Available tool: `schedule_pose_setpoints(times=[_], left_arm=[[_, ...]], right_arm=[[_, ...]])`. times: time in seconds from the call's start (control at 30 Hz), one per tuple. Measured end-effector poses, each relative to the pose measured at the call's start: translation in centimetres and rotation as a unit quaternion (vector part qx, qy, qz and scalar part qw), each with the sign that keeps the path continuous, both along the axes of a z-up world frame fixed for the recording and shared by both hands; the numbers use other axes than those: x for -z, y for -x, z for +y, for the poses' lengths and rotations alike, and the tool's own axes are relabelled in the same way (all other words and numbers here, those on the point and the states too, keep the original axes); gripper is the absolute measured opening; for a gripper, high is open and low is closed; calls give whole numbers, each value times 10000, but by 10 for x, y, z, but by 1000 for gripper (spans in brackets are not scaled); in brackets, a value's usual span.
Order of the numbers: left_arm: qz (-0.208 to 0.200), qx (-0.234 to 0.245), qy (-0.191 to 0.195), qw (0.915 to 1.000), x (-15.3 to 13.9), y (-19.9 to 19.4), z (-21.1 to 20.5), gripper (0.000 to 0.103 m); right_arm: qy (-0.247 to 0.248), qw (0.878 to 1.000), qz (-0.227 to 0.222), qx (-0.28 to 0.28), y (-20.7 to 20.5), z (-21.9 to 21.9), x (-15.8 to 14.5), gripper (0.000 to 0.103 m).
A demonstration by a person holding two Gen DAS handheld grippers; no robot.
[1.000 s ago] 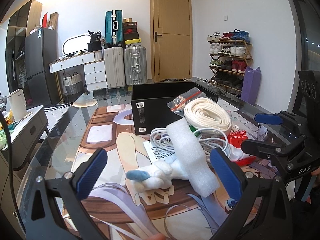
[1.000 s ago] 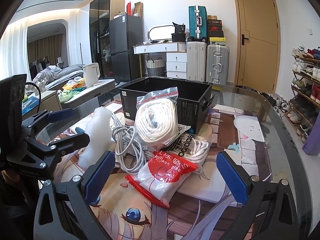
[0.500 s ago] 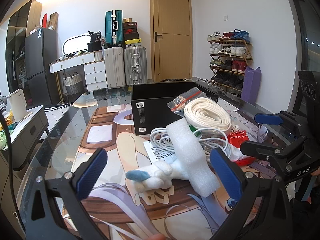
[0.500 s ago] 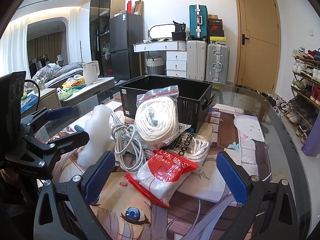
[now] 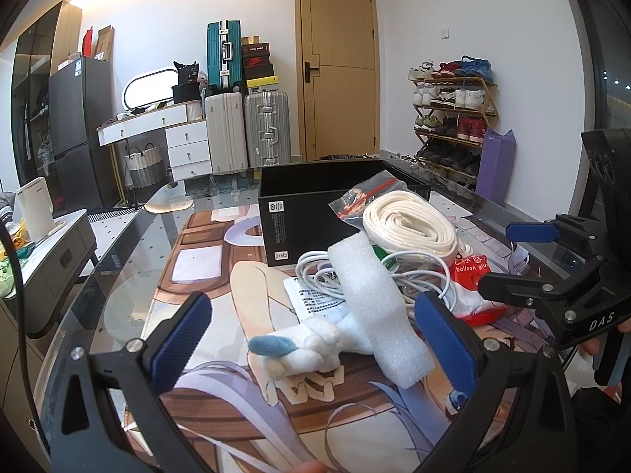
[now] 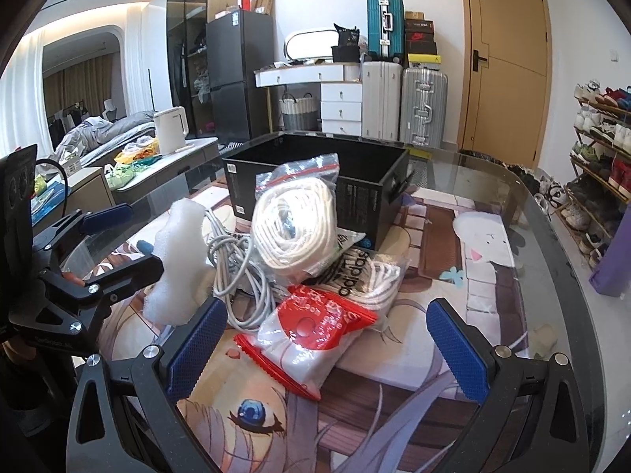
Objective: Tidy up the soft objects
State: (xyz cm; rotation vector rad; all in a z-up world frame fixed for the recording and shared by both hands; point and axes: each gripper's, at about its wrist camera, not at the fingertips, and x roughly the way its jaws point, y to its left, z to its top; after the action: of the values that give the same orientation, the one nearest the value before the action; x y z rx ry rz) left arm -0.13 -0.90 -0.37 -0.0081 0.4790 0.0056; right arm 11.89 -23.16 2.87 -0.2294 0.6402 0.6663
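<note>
A pile of soft things lies on the glass table in front of an open black box (image 5: pixel 315 205) (image 6: pixel 355 181). It holds a white foam strip (image 5: pixel 374 307) (image 6: pixel 177 272), a white plush toy with a blue tip (image 5: pixel 303 347), a bagged white rope coil (image 5: pixel 406 224) (image 6: pixel 292 228), a white cable bundle (image 6: pixel 244 276), a red and white balloon bag (image 6: pixel 311 339) (image 5: pixel 473 291) and an adidas bag (image 6: pixel 355 276). My left gripper (image 5: pixel 315 343) is open, just before the plush toy and foam. My right gripper (image 6: pixel 327 347) is open, just before the balloon bag.
The table (image 6: pixel 552 276) has a cartoon mat under glass and a curved edge at right. A low cabinet with a white kettle (image 6: pixel 169 130) stands left. Suitcases (image 5: pixel 244 134), a door and a shoe rack (image 5: pixel 449 118) stand beyond.
The right gripper has edged slightly closer to the pile. The left gripper has barely moved. Both stay open and empty.
</note>
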Motion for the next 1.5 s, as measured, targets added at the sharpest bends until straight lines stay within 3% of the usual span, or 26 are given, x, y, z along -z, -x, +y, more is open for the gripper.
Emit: schedule_pose_setpoints(times=[0.13,0.63,0.83,1.1,1.5], left_arm=[[6,-9,-4,10000,0,1,1,103],[0,-10,-45,10000,0,2,1,103],[-1,-12,-48,10000,0,3,2,103],[-5,-1,-84,10000,1,4,3,103],[71,-24,-111,9999,1,2,6,103]], right_arm=[[111,9996,254,0,-3,2,8,103],[918,9955,-213,-67,14,34,20,102],[1086,9936,-282,-137,16,41,22,91],[1039,9935,-358,-305,22,41,22,76],[792,9960,-286,-292,30,25,23,74]])
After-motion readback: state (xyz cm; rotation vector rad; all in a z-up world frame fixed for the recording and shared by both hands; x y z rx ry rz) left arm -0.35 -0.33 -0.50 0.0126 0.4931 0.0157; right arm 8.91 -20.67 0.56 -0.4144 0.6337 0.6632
